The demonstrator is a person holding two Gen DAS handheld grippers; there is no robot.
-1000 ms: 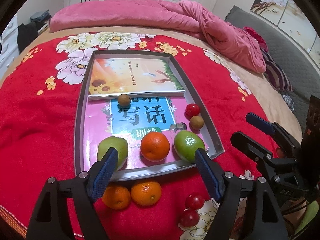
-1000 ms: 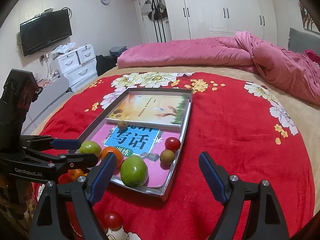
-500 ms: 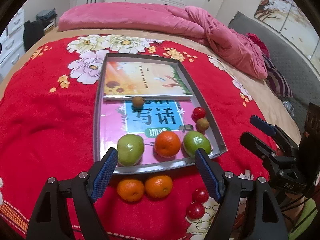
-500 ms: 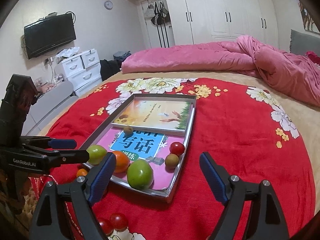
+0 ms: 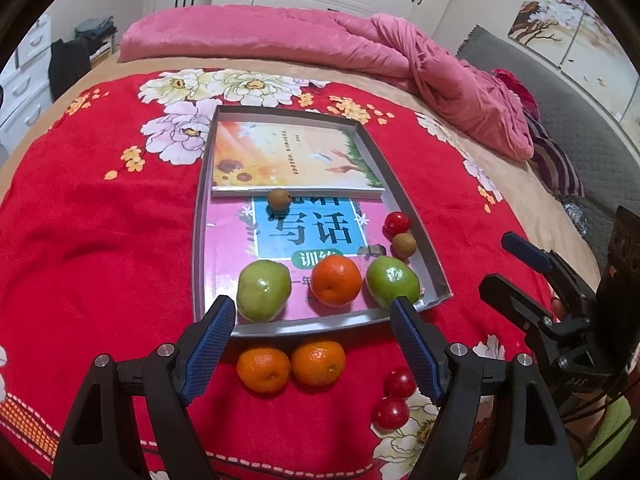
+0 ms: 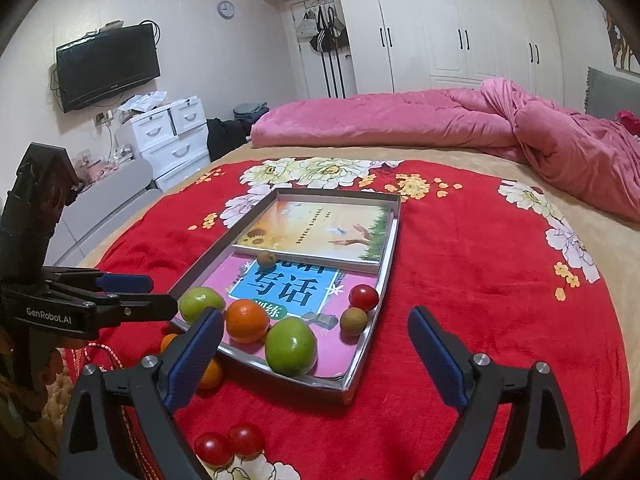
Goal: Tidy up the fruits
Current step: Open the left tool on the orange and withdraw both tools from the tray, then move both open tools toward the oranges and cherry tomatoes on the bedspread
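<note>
Red floral blanket [image 5: 100,248] on the bed carries a grey tray [image 5: 434,258] lined with books. Left gripper [image 5: 312,344] is spread wide, empty, hovering over the tray's near rim; two tangerines [image 5: 290,366] lie just outside it, between the fingers. Right gripper [image 6: 316,356] has just been opening (nothing between the pads), green fruit [image 6: 291,346] in the tray just ahead.

Your right gripper [image 6: 314,354] hangs above the red blanket [image 6: 480,300]; its jaws have just been opening and hold nothing. In the grey tray [image 6: 362,364] you see two green fruits [image 6: 291,346], one orange [image 6: 247,320], a cherry tomato [image 6: 363,297] and two small brown fruits [image 6: 353,321] on the books. Two more cherry tomatoes [image 6: 230,444] lie near you on the blanket. The left gripper [image 6: 132,296] is at the left, its jaws apart.
</note>
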